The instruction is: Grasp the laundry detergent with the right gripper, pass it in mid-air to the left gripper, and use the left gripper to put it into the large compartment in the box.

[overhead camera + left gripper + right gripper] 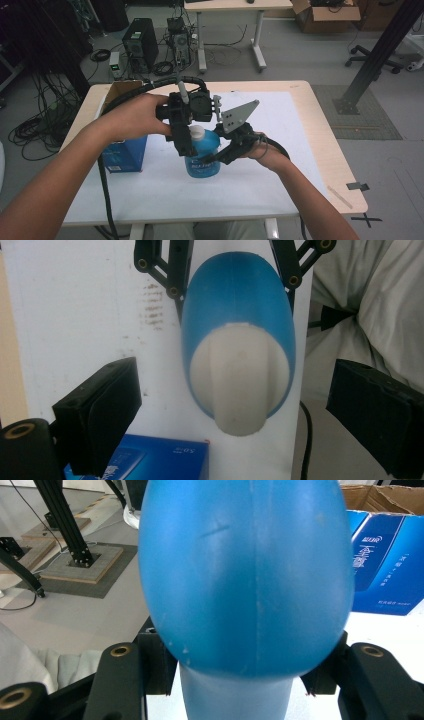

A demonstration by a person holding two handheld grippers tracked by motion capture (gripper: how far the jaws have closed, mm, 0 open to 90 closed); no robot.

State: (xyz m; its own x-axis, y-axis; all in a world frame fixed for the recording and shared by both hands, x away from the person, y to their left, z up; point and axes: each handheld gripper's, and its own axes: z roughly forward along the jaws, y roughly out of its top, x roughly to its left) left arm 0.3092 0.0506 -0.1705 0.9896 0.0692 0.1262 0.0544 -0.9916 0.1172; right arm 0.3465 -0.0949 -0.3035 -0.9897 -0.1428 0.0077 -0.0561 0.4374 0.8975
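Bottle (202,159) of blue plastic stands upright on the white counter (280,165), just right of the blue box (122,154). Right hand-held gripper (216,159) pinches its body from the side, so the steadying grip looks done. Left hand-held gripper (235,405) hangs above the white cap (239,377), jaws spread either side without touching it. Gripping and unscrewing the cap seem left to do.

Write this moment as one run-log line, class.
right gripper: shut on bottle | left gripper: open above cap | bottle: upright on table | box: left of bottle
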